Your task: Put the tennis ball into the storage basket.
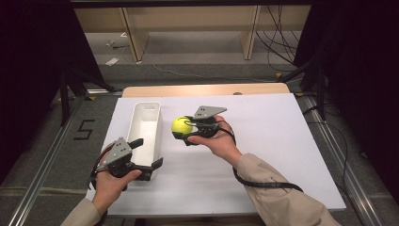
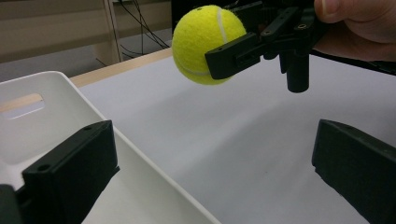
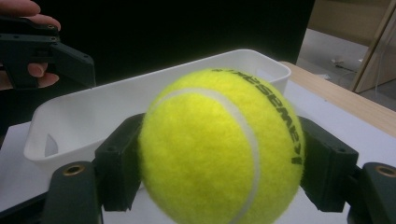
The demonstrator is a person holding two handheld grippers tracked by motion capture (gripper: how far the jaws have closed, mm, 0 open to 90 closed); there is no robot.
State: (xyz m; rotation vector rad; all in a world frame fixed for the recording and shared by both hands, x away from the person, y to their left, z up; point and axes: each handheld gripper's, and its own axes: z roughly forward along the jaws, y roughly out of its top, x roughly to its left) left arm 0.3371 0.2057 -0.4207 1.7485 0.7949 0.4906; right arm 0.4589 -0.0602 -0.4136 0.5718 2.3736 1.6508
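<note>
1. While the left gripper (image 1: 145, 153) sits at the near end of the white bin (image 1: 147, 109), its jaws stand wide apart, straddling the bin's near right wall with nothing pinched; judged, it is there to steady the bin or simply wait beside it.
2. Bin: long axis runs away from the person, open top up, handle slot in its far end wall; it lies on the white table sheet (image 1: 263, 141).
3. Tennis ball (image 1: 181, 125): clamped between the jaws of the right gripper (image 1: 184, 127), lifted clear of the sheet, just right of the bin's middle and above its rim level. Held high, probably so it can pass over the bin wall.
4. Ball is round, so no long axis; the right gripper view shows its white seam curving over the front and the black lettering on the upper right side.
5. Right gripper points leftward, toward the bin.
</note>
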